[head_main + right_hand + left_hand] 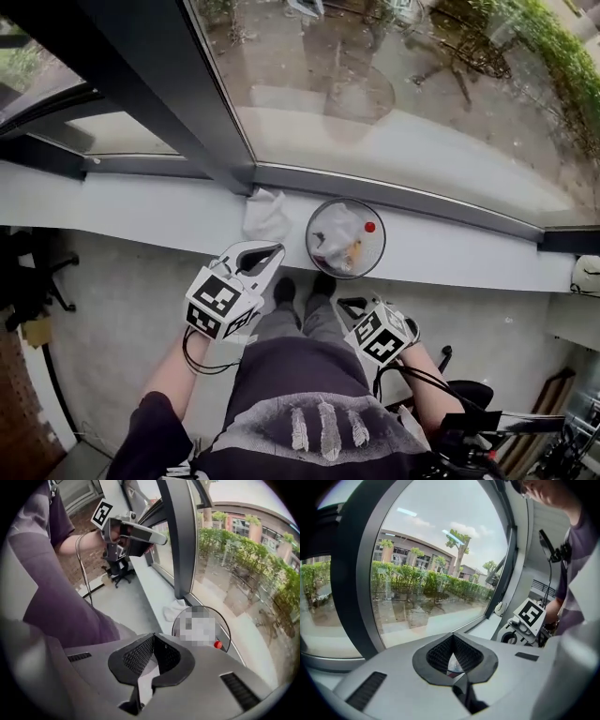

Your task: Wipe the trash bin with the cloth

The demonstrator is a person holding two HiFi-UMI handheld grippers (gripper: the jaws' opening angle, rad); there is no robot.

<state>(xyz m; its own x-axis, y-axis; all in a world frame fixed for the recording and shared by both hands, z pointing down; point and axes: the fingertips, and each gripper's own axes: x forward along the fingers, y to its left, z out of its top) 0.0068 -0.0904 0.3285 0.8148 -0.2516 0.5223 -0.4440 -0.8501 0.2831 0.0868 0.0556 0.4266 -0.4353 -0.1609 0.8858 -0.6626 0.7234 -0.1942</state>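
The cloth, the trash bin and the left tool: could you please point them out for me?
cloth (266,216): head view, middle of the crumpled white fabric.
trash bin (307,236): head view, left side of its rim.
left tool (273,254): head view, at the closed tips.

Soft matt cloth (266,216), trash bin (308,236) lined in glossy plastic

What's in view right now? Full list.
window: 1, dark frame, top
ledge: 1, white, below window
bin: 1, dark rim, clear liner, on ledge
cloth: 1, white, on ledge left of bin
red item: 1, round, inside bin
chair: 1, black, on floor
shoes: 2, black, before ledge
left gripper: 1, white, shut, empty
right gripper: 1, white, shut, empty
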